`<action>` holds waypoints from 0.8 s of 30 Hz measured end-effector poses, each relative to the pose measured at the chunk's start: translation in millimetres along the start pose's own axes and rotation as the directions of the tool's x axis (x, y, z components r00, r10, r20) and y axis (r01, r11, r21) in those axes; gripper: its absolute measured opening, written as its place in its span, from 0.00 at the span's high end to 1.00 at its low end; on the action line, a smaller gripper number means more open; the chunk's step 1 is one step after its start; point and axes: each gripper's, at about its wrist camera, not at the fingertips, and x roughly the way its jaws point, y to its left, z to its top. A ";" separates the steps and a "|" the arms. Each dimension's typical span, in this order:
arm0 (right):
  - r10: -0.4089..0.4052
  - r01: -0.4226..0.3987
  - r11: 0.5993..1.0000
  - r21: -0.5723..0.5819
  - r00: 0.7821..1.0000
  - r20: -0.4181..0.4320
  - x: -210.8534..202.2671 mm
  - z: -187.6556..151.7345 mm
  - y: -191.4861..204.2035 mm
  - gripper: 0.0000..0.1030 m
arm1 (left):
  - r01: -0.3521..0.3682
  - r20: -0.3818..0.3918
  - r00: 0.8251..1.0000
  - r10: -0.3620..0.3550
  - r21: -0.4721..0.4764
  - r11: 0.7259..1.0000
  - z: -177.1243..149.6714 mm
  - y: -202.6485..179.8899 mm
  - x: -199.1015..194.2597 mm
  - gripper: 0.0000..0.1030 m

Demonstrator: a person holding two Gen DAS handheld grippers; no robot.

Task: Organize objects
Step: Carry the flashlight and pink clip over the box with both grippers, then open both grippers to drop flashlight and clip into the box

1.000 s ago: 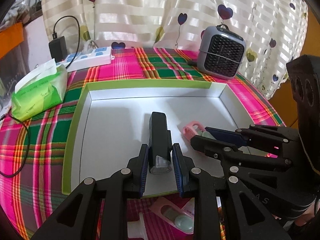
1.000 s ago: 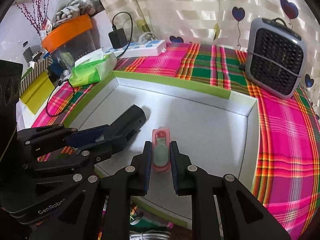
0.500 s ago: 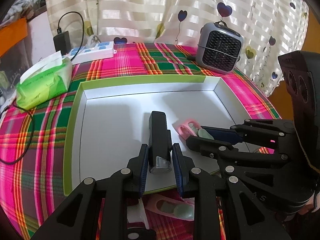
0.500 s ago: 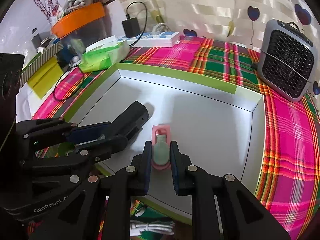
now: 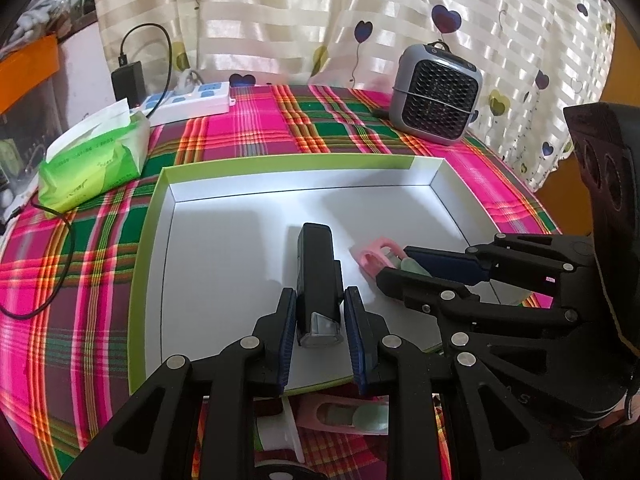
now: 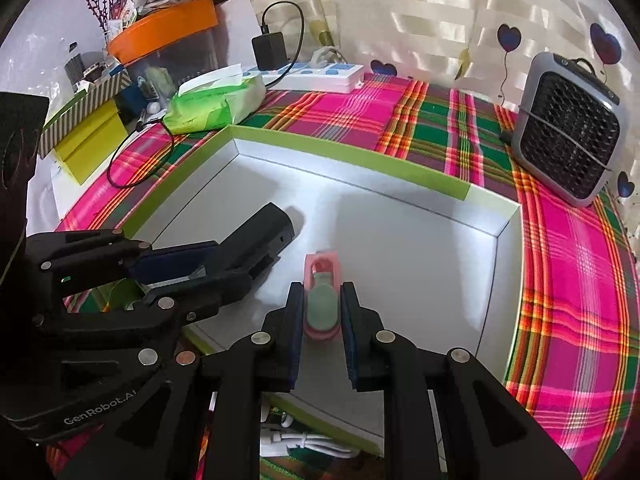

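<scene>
1. Tray with green rim and white floor, on the plaid cloth, directly ahead of both tongs; both held things already over its near half.
2. Left gripper clamped narrow on the black device, gripped at its near, clear-tipped end; long axis in line with the fingers, pointing away toward the tray's far wall, far end low over the white floor or touching it, cannot tell which.
3. Right gripper closed on the pink holder with its pale green insert, held across its narrow sides; long axis likewise along the fingers, far loop end close above the tray floor.
4. Two pieces side by side and near each other, black one on the left, pink one on the right, roughly parallel, not touching.
5. Probable next step: lowering and release straight down, no sideways carry needed; open floor ahead of each.
6. Risk, as a judgement: right tongs close beside the left ones, so clash possible on spreading.
7. Second pink holder and a white cable outside the near rim, under the tongs.
</scene>
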 end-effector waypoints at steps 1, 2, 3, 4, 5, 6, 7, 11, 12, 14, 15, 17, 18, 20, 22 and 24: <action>0.002 -0.002 1.000 0.002 1.000 0.005 -0.8 0.2 -0.4 0.81 | 0.002 0.002 1.000 -0.002 -0.001 1.000 0.3 0.4 -0.2 0.79; 0.001 -0.001 1.000 0.000 1.000 0.009 -1.6 0.5 -0.2 0.81 | 0.005 0.004 1.000 -0.005 -0.001 1.000 0.6 0.7 -0.4 0.79; -0.001 0.001 1.000 -0.002 1.000 0.012 -2.2 0.6 0.4 0.81 | 0.007 0.006 1.000 -0.007 -0.002 1.000 0.9 1.1 -0.7 0.79; -0.004 0.005 1.000 -0.004 1.000 0.017 -3.2 0.7 0.6 0.81 | 0.009 0.007 1.000 -0.009 -0.003 1.000 1.3 1.4 -1.1 0.79; -0.005 0.005 1.000 -0.004 1.000 0.020 -3.8 0.8 0.6 0.80 | 0.012 0.011 1.000 -0.012 -0.004 1.000 1.5 1.5 -2.1 0.79; -0.006 0.006 1.000 -0.004 1.000 0.024 -4.6 1.1 1.0 0.79 | 0.013 0.017 1.000 -0.013 -0.003 1.000 1.9 1.6 -3.3 0.78; -0.008 0.008 1.000 -0.002 1.000 0.029 -6.0 0.8 1.1 0.78 | 0.013 0.022 1.000 -0.012 -0.003 1.000 2.4 1.0 -4.5 0.78; -0.021 0.021 1.000 0.007 0.998 0.051 -13.9 0.5 0.1 0.73 | 0.020 0.040 0.999 -0.020 -0.001 1.000 3.6 -0.3 -10.5 0.77; -0.024 0.023 1.000 0.009 0.998 0.054 -15.5 0.3 0.1 0.72 | 0.018 0.042 0.999 -0.018 0.000 1.000 3.5 -0.7 -11.6 0.77; -0.029 0.028 1.000 0.010 0.998 0.062 -20.4 -1.3 0.7 0.70 | 0.020 0.046 0.999 -0.020 0.002 1.000 3.3 -2.2 -14.6 0.77; -0.029 0.029 1.000 0.011 0.997 0.067 -23.5 -2.6 0.9 0.69 | 0.020 0.049 0.999 -0.020 0.003 1.000 2.4 -3.0 -17.4 0.77; -0.030 0.029 0.999 0.015 0.997 0.076 -30.5 -5.1 2.9 0.69 | 0.019 0.061 0.998 -0.019 0.009 1.000 0.3 -5.7 -24.1 0.77; -0.031 0.030 0.999 0.015 0.996 0.081 -33.6 -6.4 4.0 0.68 | 0.018 0.067 0.998 -0.019 0.012 1.000 -0.9 -7.1 -27.6 0.77; -0.035 0.034 0.999 0.016 0.995 0.093 -41.3 -10.0 8.1 0.68 | 0.017 0.077 0.997 -0.019 0.020 1.000 -3.8 -10.2 -33.8 0.77; -0.038 0.036 0.999 0.018 0.994 0.102 -48.1 -13.9 10.3 0.68 | 0.020 0.087 0.996 -0.022 0.026 0.999 -8.0 -13.8 -40.0 0.77; -0.040 0.038 0.999 0.022 0.993 0.109 -55.0 -19.5 13.7 0.68 | 0.016 0.092 0.996 -0.020 0.034 0.999 -13.0 -17.1 -46.1 0.77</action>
